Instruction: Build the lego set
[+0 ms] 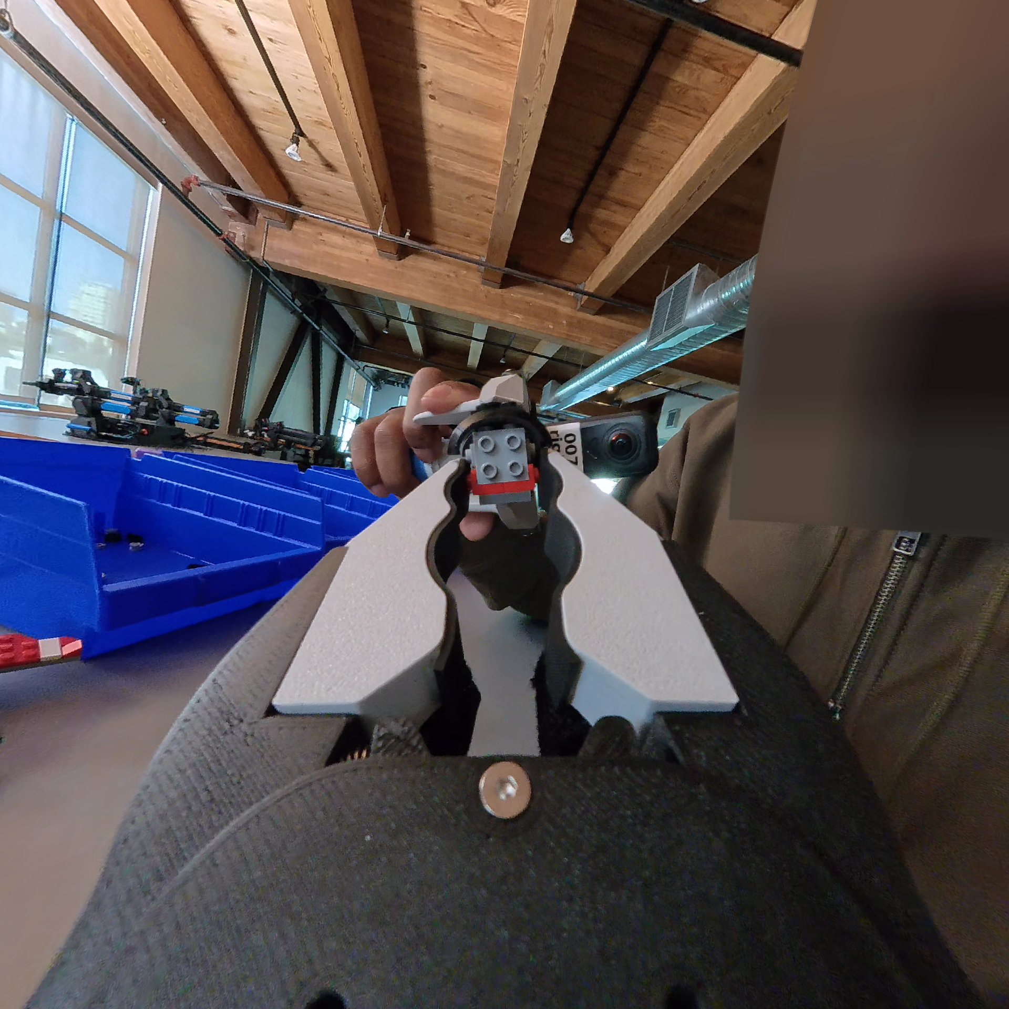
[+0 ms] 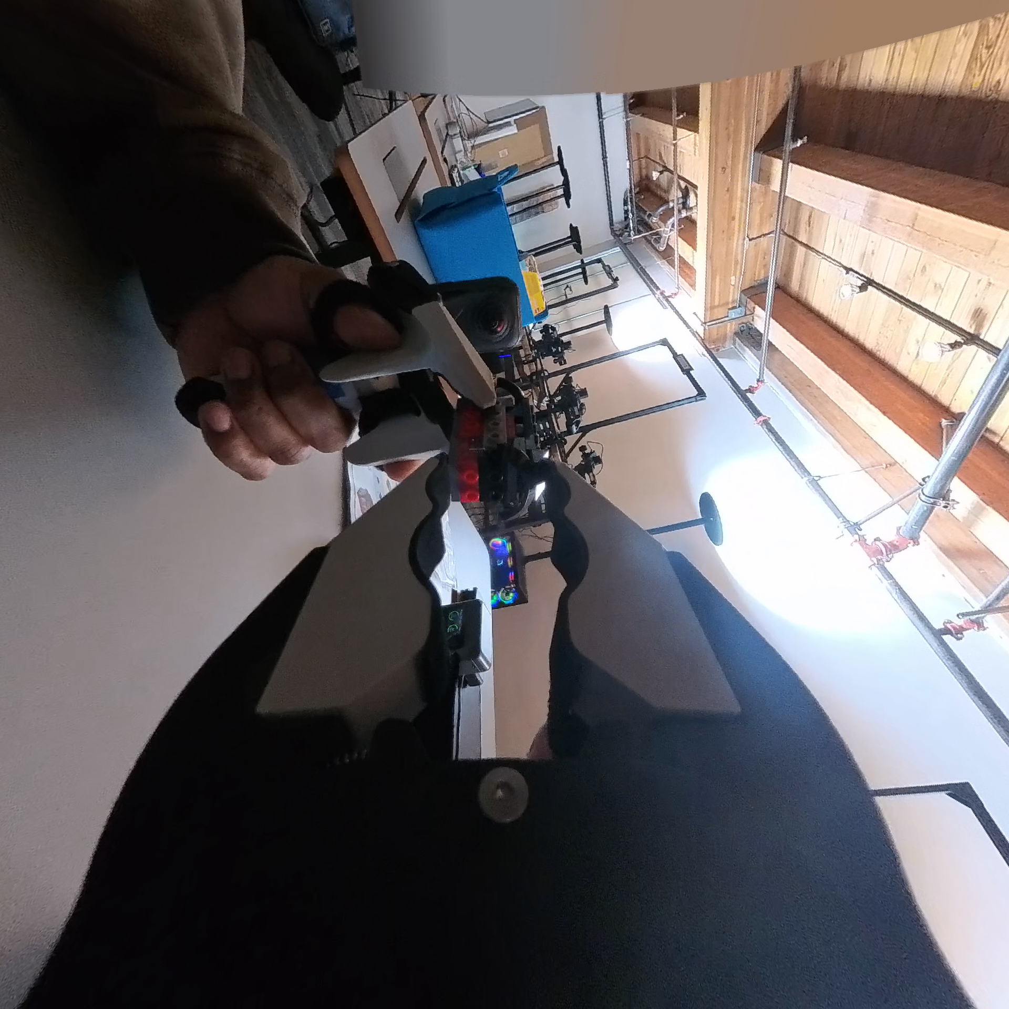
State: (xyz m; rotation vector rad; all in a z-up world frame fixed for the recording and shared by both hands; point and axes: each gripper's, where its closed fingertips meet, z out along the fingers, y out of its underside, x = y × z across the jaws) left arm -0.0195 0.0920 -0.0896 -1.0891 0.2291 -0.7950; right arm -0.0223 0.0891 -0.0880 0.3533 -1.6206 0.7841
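A small brick assembly [image 1: 501, 461] is held up in the air between both grippers. It has a grey four-stud brick on top, with a red plate and another grey layer under it. My left gripper [image 1: 505, 469] is shut on its sides. The right gripper's fingers [image 1: 505, 390] clamp it from above and below, in front of that gripper's camera [image 1: 622, 443]. In the right wrist view my right gripper [image 2: 497, 475] is shut on the same assembly [image 2: 469, 469], which shows red and dark bricks there. The left gripper's fingers [image 2: 464, 366] meet it from the far side, held by a hand [image 2: 262, 393].
Blue divided bins [image 1: 164, 518] lie to the left on the table, with a red studded plate [image 1: 38, 650] in front of them. Black and blue robot arms [image 1: 136, 412] stand farther back. A person's brown jacket [image 1: 846, 682] is close on the right. A blue box [image 2: 469, 240] stands on a far table. My two grippers' fingertips are within a few centimetres of each other.
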